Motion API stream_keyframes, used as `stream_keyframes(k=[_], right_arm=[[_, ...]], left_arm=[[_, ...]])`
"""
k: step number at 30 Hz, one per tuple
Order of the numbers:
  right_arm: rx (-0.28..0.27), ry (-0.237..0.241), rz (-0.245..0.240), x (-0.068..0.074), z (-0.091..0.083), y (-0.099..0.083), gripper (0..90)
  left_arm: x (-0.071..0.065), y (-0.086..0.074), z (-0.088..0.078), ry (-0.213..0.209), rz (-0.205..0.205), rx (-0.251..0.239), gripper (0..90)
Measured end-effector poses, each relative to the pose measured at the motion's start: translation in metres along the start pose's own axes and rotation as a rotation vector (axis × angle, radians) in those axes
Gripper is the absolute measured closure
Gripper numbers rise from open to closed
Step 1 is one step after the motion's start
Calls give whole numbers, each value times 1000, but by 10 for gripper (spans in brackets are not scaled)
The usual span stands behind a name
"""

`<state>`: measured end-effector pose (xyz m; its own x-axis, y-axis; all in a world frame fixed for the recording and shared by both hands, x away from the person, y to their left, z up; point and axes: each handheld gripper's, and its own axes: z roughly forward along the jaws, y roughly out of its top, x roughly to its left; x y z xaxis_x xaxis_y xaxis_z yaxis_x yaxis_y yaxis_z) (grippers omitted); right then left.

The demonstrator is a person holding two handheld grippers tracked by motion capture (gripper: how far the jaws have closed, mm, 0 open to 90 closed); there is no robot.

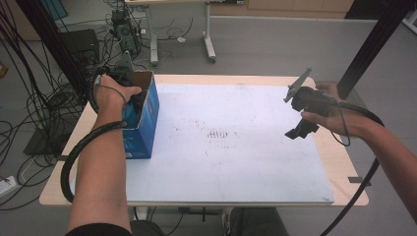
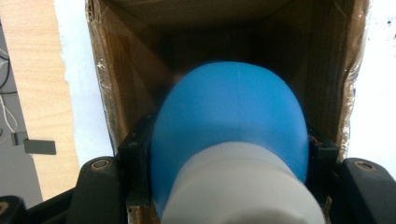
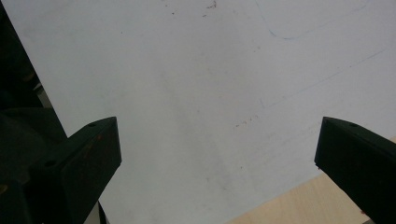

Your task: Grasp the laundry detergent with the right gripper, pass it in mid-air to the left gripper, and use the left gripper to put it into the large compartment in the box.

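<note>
Item: blue-and-white bulb (image 2: 229, 140) being lowered into carton (image 1: 147, 105).
Left gripper (image 2: 229, 163) clamping bulb at table's (image 1: 236, 147) left edge; right gripper (image 3: 217, 154) idling agape; release needed next.

The left gripper (image 1: 132, 98) points down with its fingers squeezed together, while the right gripper (image 1: 296, 129) hangs with fingers wide apart.

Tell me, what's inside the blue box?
The left gripper is down in the blue box, holding a blue and white rounded thing. Brown cardboard walls show around it. That thing covers the box bottom, so anything lying below it cannot be seen.
</note>
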<state>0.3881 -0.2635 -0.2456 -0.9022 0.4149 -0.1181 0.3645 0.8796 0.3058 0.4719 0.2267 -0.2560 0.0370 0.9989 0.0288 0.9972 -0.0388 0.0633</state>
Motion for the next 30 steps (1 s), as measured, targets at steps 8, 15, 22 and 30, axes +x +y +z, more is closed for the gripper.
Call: stream_keyframes(k=[8,15,22,30], right_arm=[[1,6,3,-1,4,-1,3],[-3,3,10,-1,4,-3,3],[-2,-1,16,-3,3,-5,3],[0,-2,21,-4,3,-8,3]], left_arm=[[-2,1,7,15,20,5,371],[-2,1,14,8,25,14,371],[-5,4,15,20,33,18,371],[-6,5,16,21,36,21,370]])
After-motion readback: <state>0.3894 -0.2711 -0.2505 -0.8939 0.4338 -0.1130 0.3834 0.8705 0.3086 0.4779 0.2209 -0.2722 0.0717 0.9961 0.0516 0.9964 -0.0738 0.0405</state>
